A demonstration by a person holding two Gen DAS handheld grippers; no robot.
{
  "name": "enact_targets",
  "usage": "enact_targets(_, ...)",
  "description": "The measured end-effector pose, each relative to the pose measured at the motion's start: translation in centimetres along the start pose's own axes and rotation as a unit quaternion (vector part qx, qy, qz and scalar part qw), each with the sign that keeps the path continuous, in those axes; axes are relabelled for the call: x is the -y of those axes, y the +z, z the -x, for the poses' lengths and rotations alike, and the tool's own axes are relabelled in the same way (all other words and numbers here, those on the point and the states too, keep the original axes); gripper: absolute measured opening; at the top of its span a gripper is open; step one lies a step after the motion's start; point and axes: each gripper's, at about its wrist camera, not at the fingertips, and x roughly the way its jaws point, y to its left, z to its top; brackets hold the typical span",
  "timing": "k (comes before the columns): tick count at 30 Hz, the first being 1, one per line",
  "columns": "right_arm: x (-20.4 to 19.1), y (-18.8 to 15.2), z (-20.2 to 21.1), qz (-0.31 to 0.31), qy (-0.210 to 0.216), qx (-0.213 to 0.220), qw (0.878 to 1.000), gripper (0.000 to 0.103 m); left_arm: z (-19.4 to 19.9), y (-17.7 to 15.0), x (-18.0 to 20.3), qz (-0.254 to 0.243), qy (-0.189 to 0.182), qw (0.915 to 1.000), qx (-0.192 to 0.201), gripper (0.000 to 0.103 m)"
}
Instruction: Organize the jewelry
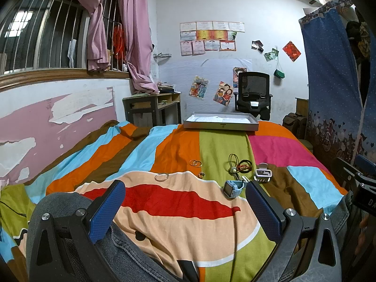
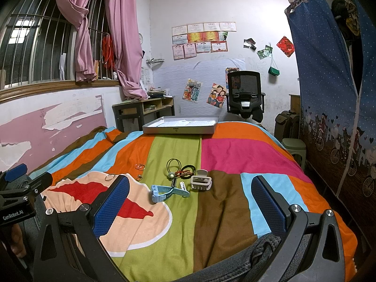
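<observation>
Jewelry lies in the middle of a bed with a colourful striped cover point(image 2: 223, 155). A light blue watch point(image 2: 164, 192) point(image 1: 231, 188) is nearest, beside a white claw hair clip point(image 2: 200, 180) point(image 1: 262, 173). Behind them lie black hair ties point(image 2: 175, 163) point(image 1: 233, 158) and a dark bracelet with red cord point(image 2: 188, 170) point(image 1: 244, 165). Left of these are a pair of hoop rings point(image 2: 139, 166) point(image 1: 195, 162), a silver ring point(image 1: 161, 177) point(image 2: 110, 177) and a small ring point(image 1: 201, 175) point(image 2: 139, 177). A flat grey box point(image 2: 181, 125) point(image 1: 221, 122) sits at the far end. My left gripper point(image 1: 185, 202) and right gripper point(image 2: 190, 197) are both open, empty, short of the items.
A pink-and-white wall borders the bed on the left. A blue fabric wardrobe point(image 2: 333, 94) stands on the right with a green stool point(image 2: 295, 145). A black office chair point(image 2: 245, 94) and a desk point(image 2: 143, 108) stand beyond the bed. Grey denim point(image 1: 70, 202) lies under the grippers.
</observation>
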Motion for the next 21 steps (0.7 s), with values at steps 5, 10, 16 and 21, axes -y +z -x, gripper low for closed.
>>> enact_targets(5,-0.02,0.01,-0.03,0.0,0.0,0.0,1.0,0.102,0.0,0.0,0.01,0.0,0.0,1.0,0.0,0.103)
enact_targets(10,-0.08,0.02,-0.02,0.0,0.0,0.0,1.0,0.102,0.0,0.0,0.0,0.0,-0.001,1.0,0.0,0.103)
enact_targets(16,-0.12,0.08,0.04,0.0,0.001,0.001,1.0,0.102,0.01,0.01,-0.01,0.001,-0.001,1.0,0.0,0.103)
enact_targets(21,0.07,0.67,0.02,-0.016,0.012,0.008,1.0,0.102,-0.62,0.25,-0.18,0.03,-0.005,0.9995,-0.011,0.103)
